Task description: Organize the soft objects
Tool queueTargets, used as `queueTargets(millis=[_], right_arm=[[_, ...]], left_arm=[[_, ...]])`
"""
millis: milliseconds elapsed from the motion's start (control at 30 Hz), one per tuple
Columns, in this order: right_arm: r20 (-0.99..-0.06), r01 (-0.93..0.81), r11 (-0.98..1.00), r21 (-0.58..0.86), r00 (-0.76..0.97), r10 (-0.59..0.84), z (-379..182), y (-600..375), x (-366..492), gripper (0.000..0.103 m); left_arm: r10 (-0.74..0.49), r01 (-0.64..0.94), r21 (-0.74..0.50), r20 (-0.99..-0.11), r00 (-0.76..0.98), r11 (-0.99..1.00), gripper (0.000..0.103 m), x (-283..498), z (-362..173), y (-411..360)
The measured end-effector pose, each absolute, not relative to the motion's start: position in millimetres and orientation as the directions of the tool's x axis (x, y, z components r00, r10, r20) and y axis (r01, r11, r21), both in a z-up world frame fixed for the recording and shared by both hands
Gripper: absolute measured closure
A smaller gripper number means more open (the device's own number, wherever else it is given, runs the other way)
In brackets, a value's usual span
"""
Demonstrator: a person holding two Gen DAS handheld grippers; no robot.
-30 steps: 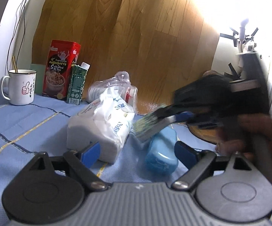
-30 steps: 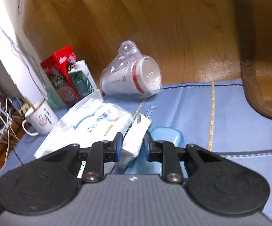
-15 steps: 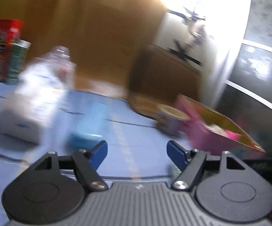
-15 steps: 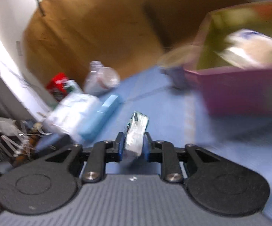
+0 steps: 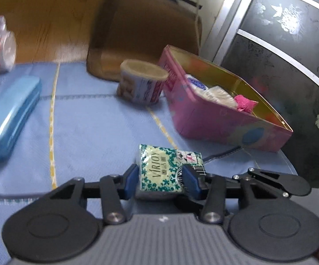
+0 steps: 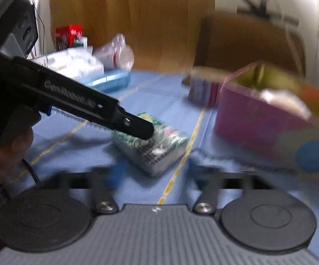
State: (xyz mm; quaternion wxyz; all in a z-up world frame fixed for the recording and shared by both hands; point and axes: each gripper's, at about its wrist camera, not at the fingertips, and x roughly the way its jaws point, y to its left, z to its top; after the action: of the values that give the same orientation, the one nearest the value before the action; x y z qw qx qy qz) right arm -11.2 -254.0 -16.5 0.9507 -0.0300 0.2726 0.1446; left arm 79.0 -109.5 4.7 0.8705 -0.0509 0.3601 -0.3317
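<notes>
My left tool (image 5: pixel 160 180) sits around the tissue pack (image 5: pixel 168 170), which lies on the tabletop (image 5: pixel 97 137). Beyond it to the right stands the open box (image 5: pixel 221 123) with soft items inside; the cup (image 5: pixel 142 84) is just left of the box. The case (image 5: pixel 6 114) lies far left.

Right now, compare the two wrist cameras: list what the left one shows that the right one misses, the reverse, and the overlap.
Left wrist only: the left gripper closed on the tissue pack, with the "VIRJOY" print readable, and a dark patterned cabinet door behind the box.

Right wrist only: the left gripper seen from the side, the right gripper open and holding nothing, and a red carton at the back.

Both: the tissue pack, pink box holding soft items, paper cup, blue case and blue tablecloth.
</notes>
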Motion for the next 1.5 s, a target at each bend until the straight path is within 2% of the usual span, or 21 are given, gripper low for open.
queueTargets(millis=[133,300,367,400,433,467,567,633,700,1067,1233,1500], right_arm=[[-0.416,-0.254,0.966,0.039,0.875,0.247,3,-271,-21,0.064],[-0.280,-0.133,0.991,-0.007,0.952,0.126,29,-306,-23,0.065],[-0.261,-0.065,0.998,-0.010,0.963,0.060,32,-324,-15,0.065],[-0.257,-0.035,0.999,-0.001,0.966,0.033,33,-333,-10,0.065],[-0.258,0.003,1.000,0.004,0.966,-0.002,33,-342,-3,0.065],[-0.261,0.044,0.999,0.006,0.964,-0.041,30,-350,6,0.065],[-0.284,0.190,0.982,-0.003,0.941,-0.183,22,-375,31,0.064],[-0.309,0.242,0.970,0.023,0.925,-0.223,17,-389,36,0.064],[-0.298,0.242,0.966,0.084,0.932,-0.208,15,-398,29,0.063],[-0.239,0.192,0.965,0.180,0.960,-0.147,21,-374,-9,0.062],[-0.260,0.168,0.951,0.258,0.960,-0.099,23,-364,-18,0.062],[-0.317,0.101,0.965,0.243,0.948,-0.019,20,-328,-11,0.060]], left_arm=[[-0.663,0.616,-0.288,-0.504,0.554,0.733,0.060,75,44,-130],[-0.704,0.692,-0.218,-0.432,0.564,0.688,0.059,86,72,-188],[-0.712,0.707,-0.201,-0.422,0.562,0.677,0.057,93,74,-216],[-0.712,0.712,-0.191,-0.418,0.563,0.675,0.053,97,75,-229],[-0.710,0.716,-0.176,-0.420,0.565,0.675,0.041,100,73,-241],[-0.697,0.711,-0.161,-0.431,0.573,0.684,0.036,104,71,-252],[-0.653,0.682,-0.133,-0.467,0.597,0.719,0.035,111,60,-270],[-0.645,0.671,-0.136,-0.466,0.606,0.729,0.035,108,56,-266],[-0.640,0.668,-0.123,-0.455,0.620,0.734,0.035,103,55,-259],[-0.508,0.548,-0.063,-0.478,0.717,0.834,0.035,75,61,-205],[-0.430,0.485,-0.031,-0.513,0.742,0.874,0.035,68,52,-178],[-0.321,0.361,-0.047,-0.571,0.755,0.932,0.035,74,26,-122]])
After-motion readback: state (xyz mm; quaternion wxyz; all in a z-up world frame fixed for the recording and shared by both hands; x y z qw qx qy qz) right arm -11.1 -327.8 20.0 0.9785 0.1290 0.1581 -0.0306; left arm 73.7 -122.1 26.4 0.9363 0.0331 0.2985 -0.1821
